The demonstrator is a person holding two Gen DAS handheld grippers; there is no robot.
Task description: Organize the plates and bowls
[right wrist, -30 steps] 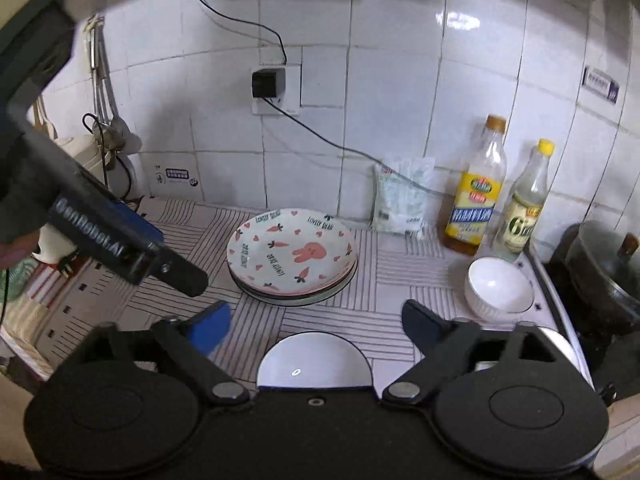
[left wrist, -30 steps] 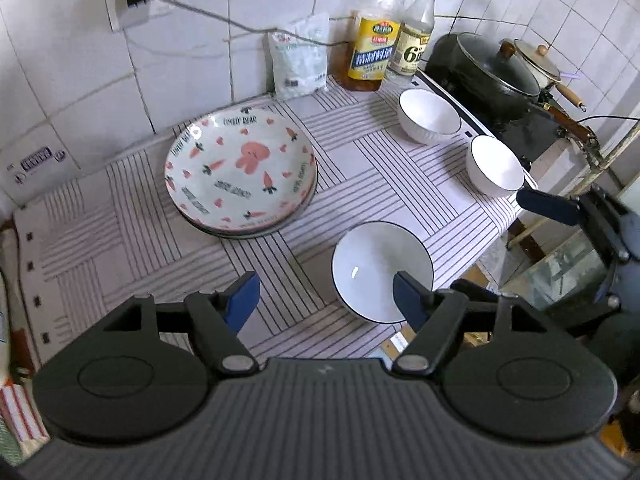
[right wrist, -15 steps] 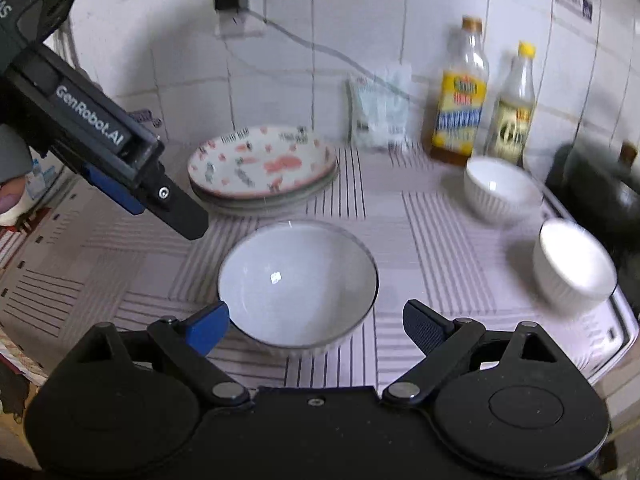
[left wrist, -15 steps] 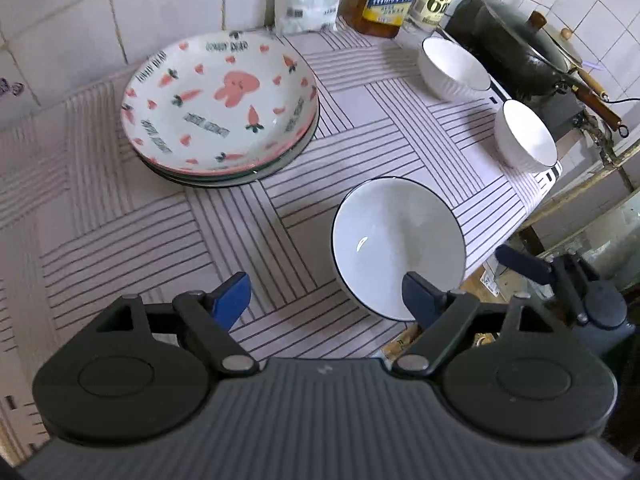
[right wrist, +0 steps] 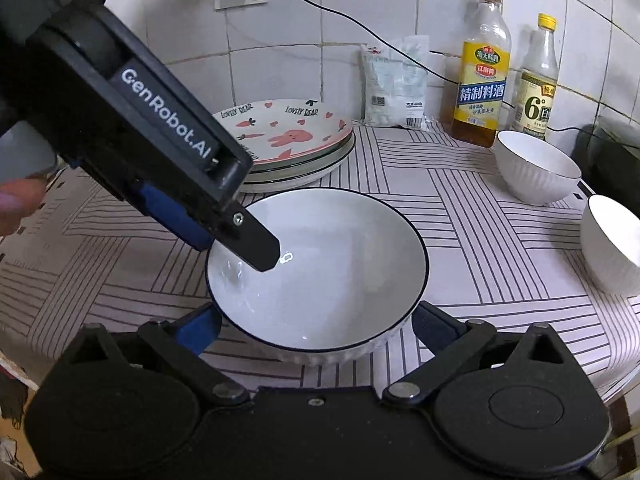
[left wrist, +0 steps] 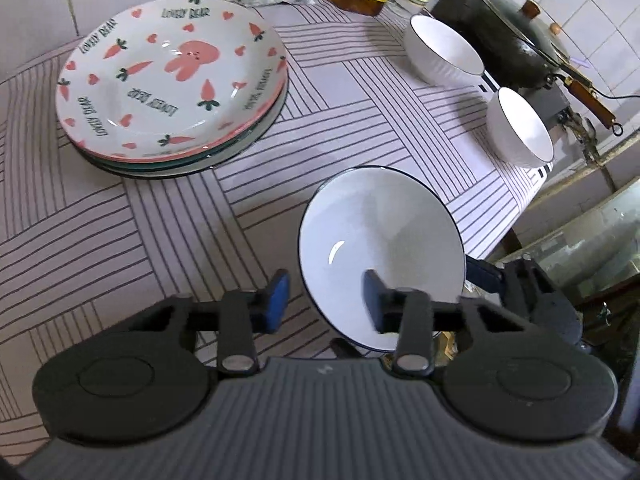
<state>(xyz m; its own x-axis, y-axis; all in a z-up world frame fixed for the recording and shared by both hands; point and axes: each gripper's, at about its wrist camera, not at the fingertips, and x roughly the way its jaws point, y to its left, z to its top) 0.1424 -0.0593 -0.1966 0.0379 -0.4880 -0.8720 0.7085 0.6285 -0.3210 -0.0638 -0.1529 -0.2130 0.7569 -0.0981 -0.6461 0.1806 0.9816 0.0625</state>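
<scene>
The left gripper (left wrist: pixel 324 300) is closing over the near-left rim of the wide white bowl (left wrist: pixel 380 256): one blue pad sits outside the wall, the other inside the basin, and the pads do not yet visibly press the rim. The right gripper (right wrist: pixel 316 326) is opening to full spread, with its two fingers flanking the bowl's outer wall on either side and not pressing it. This bowl rests on the striped cloth (right wrist: pixel 480 240), directly ahead of and between both tools. Beyond the left gripper, up and to the left, lies the stack of carrot-and-rabbit plates (left wrist: pixel 172 76); this part of the task appears complete. Two smaller ribbed white bowls (left wrist: pixel 444 52) (left wrist: pixel 520 130) stand apart, further ahead and to the right, near the dark lidded pot (left wrist: pixel 508 40). Judged from this layout, the bowls remain ungathered: none are nested yet, and the wide bowl is the first item being taken up.
</scene>
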